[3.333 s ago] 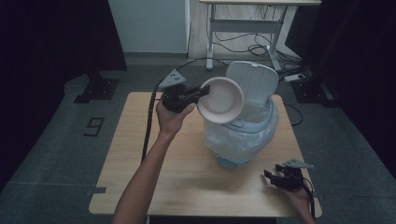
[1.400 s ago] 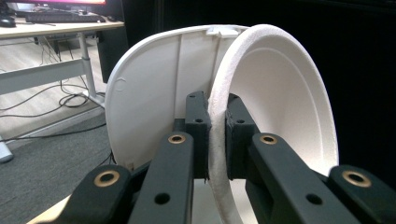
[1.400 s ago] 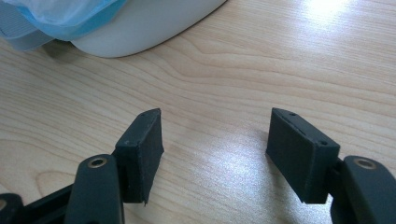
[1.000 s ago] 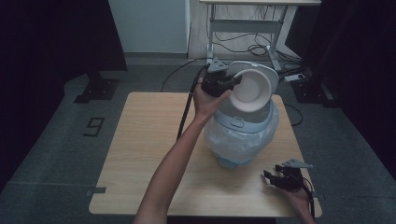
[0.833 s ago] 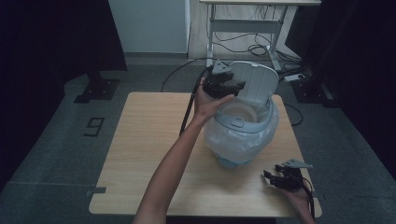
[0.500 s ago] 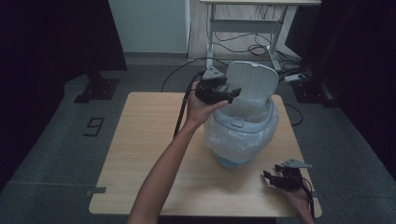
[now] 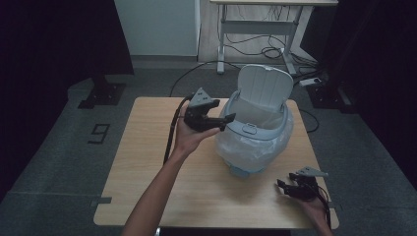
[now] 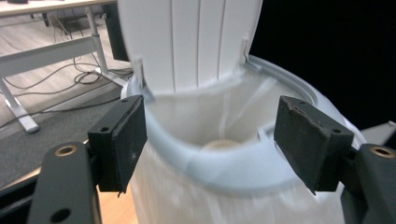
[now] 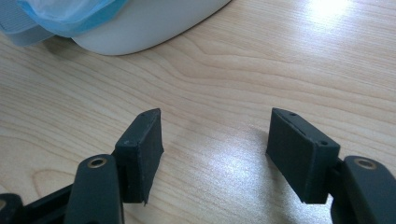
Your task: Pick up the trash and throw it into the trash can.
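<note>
Left claw [image 7: 223, 120] has just been opening — nothing between its pads; plate probably in bin [image 7: 255, 142], so we back off clear of the rim.

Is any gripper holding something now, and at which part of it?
Nothing is held. The left gripper has just opened beside the bin; the right gripper is open over the table.
</note>
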